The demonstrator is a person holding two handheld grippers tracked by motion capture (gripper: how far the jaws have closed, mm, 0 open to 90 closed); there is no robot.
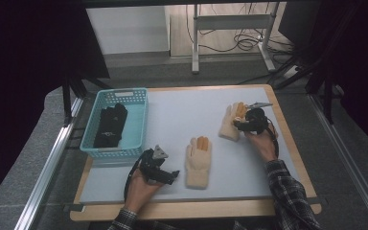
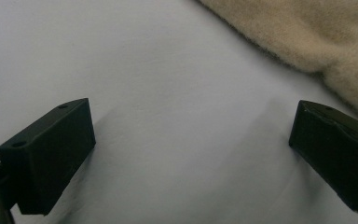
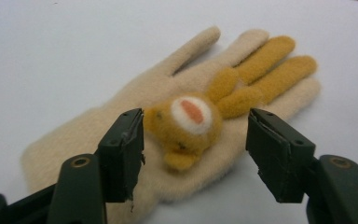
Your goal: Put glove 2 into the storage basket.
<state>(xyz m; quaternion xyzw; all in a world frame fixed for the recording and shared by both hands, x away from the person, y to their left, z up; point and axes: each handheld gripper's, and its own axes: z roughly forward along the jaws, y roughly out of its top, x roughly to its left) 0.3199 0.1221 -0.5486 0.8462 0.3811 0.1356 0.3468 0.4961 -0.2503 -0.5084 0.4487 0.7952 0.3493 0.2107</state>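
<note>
Two cream knitted gloves with orange-brown animal trim lie flat on the pale mat. One glove is at the centre front, and its fuzzy edge fills the upper right corner of the left gripper view. My left gripper rests low on the mat just left of it, open, with bare mat between the jaws. The other glove lies at the right. My right gripper stands over its palm, open, with the jaws either side of the animal face and not pressing it.
A teal basket at the left holds a pair of black gloves. The mat covers a wooden table whose edge shows at the right. A metal stand and cables lie on the floor beyond.
</note>
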